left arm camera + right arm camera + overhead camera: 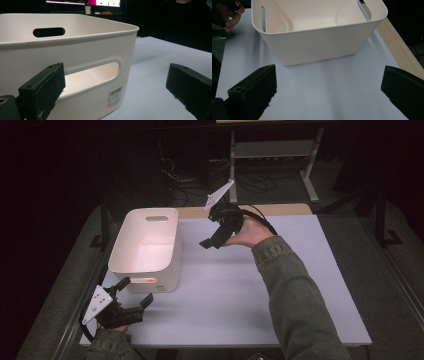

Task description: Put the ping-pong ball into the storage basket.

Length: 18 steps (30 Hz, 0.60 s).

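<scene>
Left gripper point(134, 292): jaws spread wide, nothing between them, nothing touched; held low at the near end of the white bin point(150, 247), just beside its near wall. In the left gripper view point(115, 92), one jaw seen in front of the bin's near wall, below the handle slot point(92, 72), the other out over bare table point(155, 62); whether the first jaw contacts the wall cannot be told. Barcode label point(115, 96) noted low on that wall, near its corner. Right gripper point(212, 240): jaws likewise fully apart, empty, clear of every surface; held in the air off the bin's right side, toward its far end, jaws pointing at the bin. In the right gripper view point(328, 92), both jaws frame the bin's side wall point(319, 45) with a strip of white tabletop between jaws and bin. Bin: upright on the table, open top, interior bare and pale, handle slots in both end walls, the far one point(156, 218) visible from above. Left hand point(229, 15) visible past the bin's end in the right gripper view. Wooden table edge point(398, 47) running beyond the bin's far end.
</scene>
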### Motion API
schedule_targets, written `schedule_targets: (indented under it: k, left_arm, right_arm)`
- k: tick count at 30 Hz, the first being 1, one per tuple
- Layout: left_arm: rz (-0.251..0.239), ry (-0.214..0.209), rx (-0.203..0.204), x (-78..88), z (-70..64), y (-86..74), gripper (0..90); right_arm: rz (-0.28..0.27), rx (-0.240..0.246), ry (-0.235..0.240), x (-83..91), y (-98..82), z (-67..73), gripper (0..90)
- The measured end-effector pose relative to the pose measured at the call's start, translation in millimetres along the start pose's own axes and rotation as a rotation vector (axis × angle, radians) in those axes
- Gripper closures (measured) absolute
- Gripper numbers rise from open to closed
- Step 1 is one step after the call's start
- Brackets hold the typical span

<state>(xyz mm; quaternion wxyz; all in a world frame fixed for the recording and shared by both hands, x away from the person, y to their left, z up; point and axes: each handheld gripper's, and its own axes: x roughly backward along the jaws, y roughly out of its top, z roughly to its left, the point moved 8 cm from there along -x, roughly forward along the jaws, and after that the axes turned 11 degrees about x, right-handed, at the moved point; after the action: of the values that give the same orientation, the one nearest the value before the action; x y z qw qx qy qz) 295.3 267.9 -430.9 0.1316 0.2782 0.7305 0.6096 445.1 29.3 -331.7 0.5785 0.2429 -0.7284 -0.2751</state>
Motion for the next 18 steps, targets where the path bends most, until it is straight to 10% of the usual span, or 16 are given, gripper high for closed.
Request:
schedule_targets:
  k: [18]
  left_arm:
    - [-0.001,0.004,-0.001,0.3,0.3,0.0,1.7]
  right_arm:
    - [-0.015,-0.044,-0.023,13.9,-26.8,2.2,0.0]
